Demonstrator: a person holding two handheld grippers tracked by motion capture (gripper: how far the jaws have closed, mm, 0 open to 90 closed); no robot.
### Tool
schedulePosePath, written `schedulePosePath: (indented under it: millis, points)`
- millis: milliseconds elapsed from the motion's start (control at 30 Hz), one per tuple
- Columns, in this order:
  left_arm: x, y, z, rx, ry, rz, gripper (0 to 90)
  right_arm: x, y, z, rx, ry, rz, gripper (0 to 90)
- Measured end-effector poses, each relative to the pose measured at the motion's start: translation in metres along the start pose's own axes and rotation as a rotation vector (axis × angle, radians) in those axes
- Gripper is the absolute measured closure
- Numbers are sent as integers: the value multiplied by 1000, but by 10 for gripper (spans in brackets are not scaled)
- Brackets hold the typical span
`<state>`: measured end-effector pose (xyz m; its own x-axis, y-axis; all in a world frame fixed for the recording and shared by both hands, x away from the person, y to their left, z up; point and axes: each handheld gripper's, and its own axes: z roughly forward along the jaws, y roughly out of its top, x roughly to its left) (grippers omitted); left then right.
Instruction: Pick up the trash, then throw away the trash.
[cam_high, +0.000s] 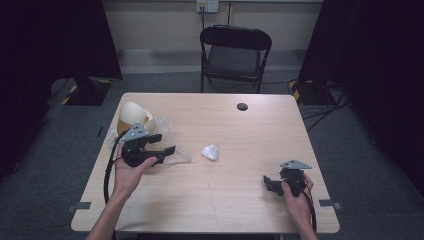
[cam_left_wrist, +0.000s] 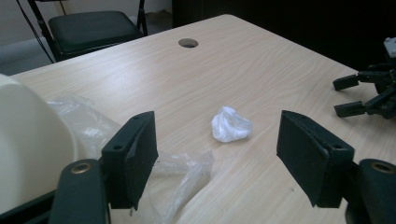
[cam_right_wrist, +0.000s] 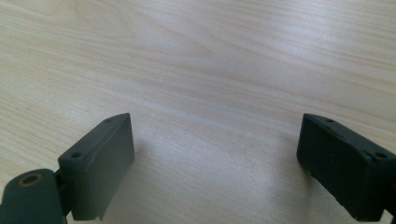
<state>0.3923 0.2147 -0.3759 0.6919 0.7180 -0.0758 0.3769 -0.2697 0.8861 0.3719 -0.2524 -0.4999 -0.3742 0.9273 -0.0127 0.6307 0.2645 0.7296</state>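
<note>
Light wood-grain laminate covers the table (cam_high: 240, 135), which carries a round cable hole (cam_high: 242, 106) near its far edge. A black folding chair (cam_high: 235, 55) stands beyond the far edge.

The left hand-held gripper (cam_high: 161, 144) is held in the left hand (cam_high: 131, 172) over the left part of the table. Its 2 jaws are spread wide with nothing between them. In the left gripper view, the left hand-held gripper (cam_left_wrist: 217, 154) points toward a crumpled white wad (cam_left_wrist: 229, 124) lying apart from both jaws near the table centre.

A clear plastic bag (cam_high: 175, 152) lies on the table just beside the left jaw. A cream-coloured rounded container (cam_high: 134, 116) sits at the far left, next to the bag.

The right hand-held gripper (cam_high: 270, 182) is held in the right hand (cam_high: 296, 197) at the near right, well apart from the wad. In the right gripper view, the right hand-held gripper (cam_right_wrist: 215, 163) has its 2 jaws spread wide above bare table surface, holding nothing.
</note>
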Motion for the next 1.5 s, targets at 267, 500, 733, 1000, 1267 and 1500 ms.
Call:
schedulePosePath:
  millis: [267, 500, 733, 1000, 1267, 1500]
  points:
    - [-8, 4, 26, 9, -56, -27, 274, 0, 0, 0, 0, 0, 0, 102]
    - [-9, 1, 57, 75, -64, -11, 258, 0, 0, 0, 0, 0, 0, 103]
    - [-12, -2, 95, 133, -70, 8, 259, 0, 1, 1, -1, 0, -1, 95]
    - [-22, 1, 132, 186, -107, 39, 255, 0, 1, 1, -1, 0, 0, 95]
    - [-25, -4, 154, 229, -116, 35, 240, 0, 1, 1, -1, 0, 0, 95]
    - [-18, -17, 179, 273, -117, 0, 226, 0, 1, 1, -1, 0, -1, 95]
